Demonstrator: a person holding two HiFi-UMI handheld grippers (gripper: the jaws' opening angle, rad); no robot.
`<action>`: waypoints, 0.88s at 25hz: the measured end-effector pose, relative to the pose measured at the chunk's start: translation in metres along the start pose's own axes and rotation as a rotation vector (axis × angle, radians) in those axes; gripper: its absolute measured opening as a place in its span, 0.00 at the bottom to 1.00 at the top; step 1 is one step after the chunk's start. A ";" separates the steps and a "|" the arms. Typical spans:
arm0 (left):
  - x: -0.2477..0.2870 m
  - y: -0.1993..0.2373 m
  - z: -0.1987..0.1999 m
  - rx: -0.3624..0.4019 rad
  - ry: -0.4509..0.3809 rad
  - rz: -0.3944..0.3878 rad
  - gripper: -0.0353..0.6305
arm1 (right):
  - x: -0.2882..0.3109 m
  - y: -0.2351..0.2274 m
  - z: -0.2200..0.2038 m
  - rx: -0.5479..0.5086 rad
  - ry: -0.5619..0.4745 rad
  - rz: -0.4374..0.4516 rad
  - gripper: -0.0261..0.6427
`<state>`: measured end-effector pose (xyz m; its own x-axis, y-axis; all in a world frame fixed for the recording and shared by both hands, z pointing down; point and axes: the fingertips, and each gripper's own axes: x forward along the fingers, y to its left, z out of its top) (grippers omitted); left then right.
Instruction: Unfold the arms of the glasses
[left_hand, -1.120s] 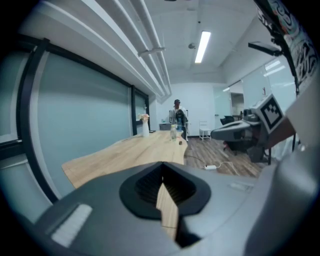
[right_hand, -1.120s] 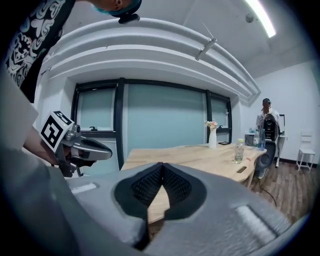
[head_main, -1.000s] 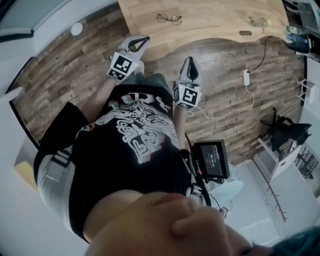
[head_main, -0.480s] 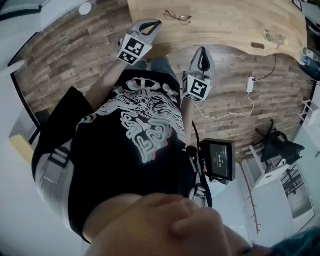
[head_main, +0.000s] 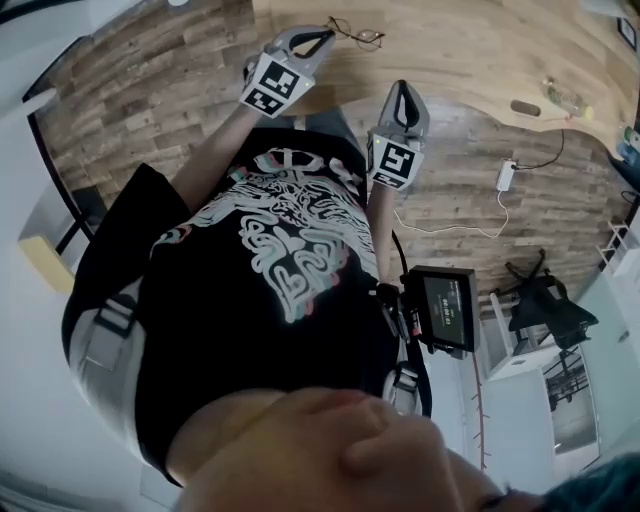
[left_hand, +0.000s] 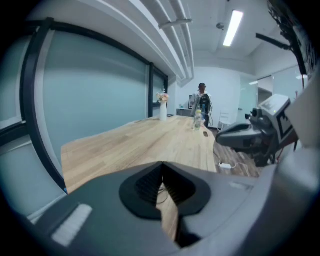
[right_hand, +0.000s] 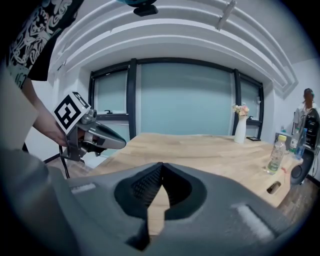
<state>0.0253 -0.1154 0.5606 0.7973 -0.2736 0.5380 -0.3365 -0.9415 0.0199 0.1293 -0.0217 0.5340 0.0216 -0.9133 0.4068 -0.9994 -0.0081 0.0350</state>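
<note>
Thin wire-rimmed glasses (head_main: 356, 35) lie on the light wooden table (head_main: 450, 45), their arms too small to make out. My left gripper (head_main: 324, 34) hovers over the table edge, its tips just left of the glasses, jaws shut with nothing between them. In the left gripper view (left_hand: 161, 167) a thin wire of the glasses (left_hand: 162, 193) shows just below the closed tips. My right gripper (head_main: 402, 87) hangs over the floor short of the table edge, a little right of the glasses, and is also shut and empty (right_hand: 161, 170).
A dark small object (head_main: 525, 107) and a bottle (right_hand: 275, 154) sit further right on the table, and a vase with flowers (right_hand: 240, 127) stands at its far end. A white adapter and cable (head_main: 505, 176) lie on the wood floor. A person (left_hand: 201, 96) stands far behind the table.
Both grippers have moved forward toward the table. The left one now reaches over its edge and stands close beside the glasses. Both stay shut.
</note>
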 end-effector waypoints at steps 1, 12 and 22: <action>0.015 0.001 -0.003 -0.019 0.017 -0.008 0.04 | 0.012 -0.006 -0.007 -0.002 0.016 0.015 0.04; 0.059 -0.020 -0.033 -0.035 0.153 -0.050 0.04 | 0.038 0.016 -0.042 -0.070 0.120 0.141 0.04; 0.055 -0.028 -0.041 0.000 0.207 -0.053 0.04 | 0.046 0.031 -0.046 -0.046 0.136 0.195 0.04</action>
<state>0.0582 -0.0959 0.6246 0.6941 -0.1779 0.6976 -0.2972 -0.9534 0.0525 0.1007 -0.0454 0.5964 -0.1651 -0.8322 0.5294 -0.9826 0.1850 -0.0158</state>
